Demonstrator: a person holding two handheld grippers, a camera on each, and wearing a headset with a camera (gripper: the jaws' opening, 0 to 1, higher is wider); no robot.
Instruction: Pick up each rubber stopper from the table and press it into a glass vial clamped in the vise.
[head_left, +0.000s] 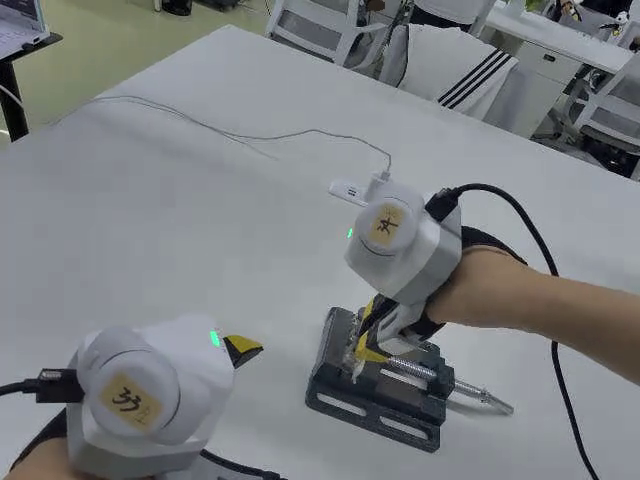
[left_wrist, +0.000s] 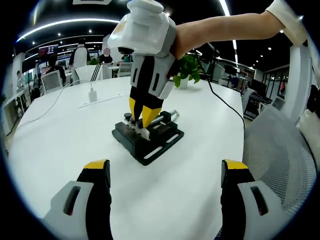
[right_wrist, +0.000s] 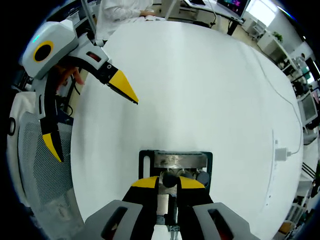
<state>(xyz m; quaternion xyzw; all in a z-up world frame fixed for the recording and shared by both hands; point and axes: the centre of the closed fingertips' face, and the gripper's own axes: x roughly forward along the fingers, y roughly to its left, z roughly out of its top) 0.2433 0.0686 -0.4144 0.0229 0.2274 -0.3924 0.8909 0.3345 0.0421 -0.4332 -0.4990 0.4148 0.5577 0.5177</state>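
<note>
Dark stopper (right_wrist: 169, 179) held over the vise (head_left: 372, 398)
The right gripper (head_left: 366, 343) jaws pinched it at 5 o'clock on the counter (head_left: 200, 210). The left gripper (left_wrist: 165, 167) jaws gaped wide at 7 o'clock, its round label (head_left: 132, 400) unreadable.

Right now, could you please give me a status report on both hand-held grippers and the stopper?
Left hand-held gripper open, empty, short of the vise. Right hand-held gripper shut on rubber stopper at the vise. Nothing in the way.
</note>
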